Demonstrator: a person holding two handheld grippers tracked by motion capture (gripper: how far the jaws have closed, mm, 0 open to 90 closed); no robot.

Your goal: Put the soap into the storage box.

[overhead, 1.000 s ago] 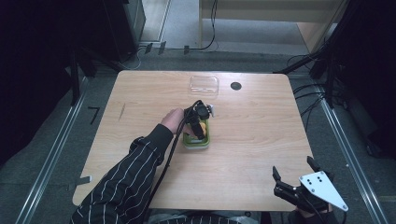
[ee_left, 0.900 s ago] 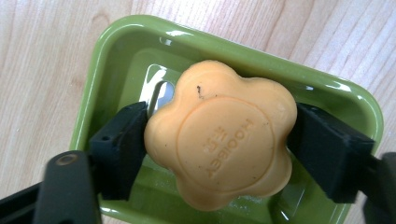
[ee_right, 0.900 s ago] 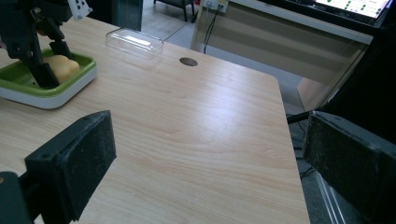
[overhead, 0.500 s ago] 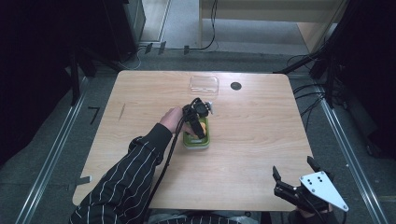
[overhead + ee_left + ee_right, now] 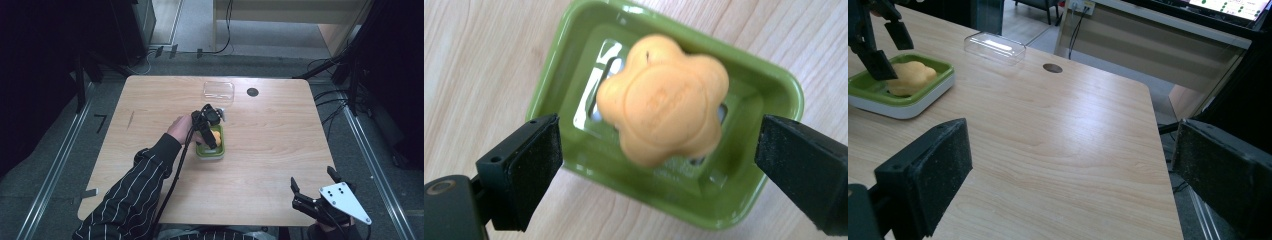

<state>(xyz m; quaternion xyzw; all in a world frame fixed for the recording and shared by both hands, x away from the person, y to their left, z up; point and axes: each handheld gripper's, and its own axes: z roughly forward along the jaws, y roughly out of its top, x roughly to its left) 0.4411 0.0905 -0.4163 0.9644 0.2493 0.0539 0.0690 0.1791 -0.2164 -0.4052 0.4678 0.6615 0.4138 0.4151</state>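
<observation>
An orange flower-shaped soap (image 5: 664, 97) lies in a green soap dish (image 5: 574, 65) near the middle of the wooden table. My left gripper (image 5: 659, 165) hangs just above it, open, one jaw on either side of the soap without touching. In the high view the left gripper (image 5: 209, 131) covers part of the dish (image 5: 211, 151) and the soap (image 5: 217, 136). My right gripper (image 5: 316, 189) stands open at the table's near right edge with nothing between its fingers. From the right gripper view (image 5: 1068, 175) the dish (image 5: 923, 97) and soap (image 5: 910, 77) sit far left.
A clear plastic lid (image 5: 218, 91) lies at the table's far side, also seen as the lid (image 5: 994, 46). A dark round hole (image 5: 252, 92) is beside it. The table (image 5: 280, 140) stretches bare between the dish and the right gripper. Cables and dark stands ring the table.
The left gripper has shifted slightly toward the near side over the dish. The right gripper has stayed in place.
</observation>
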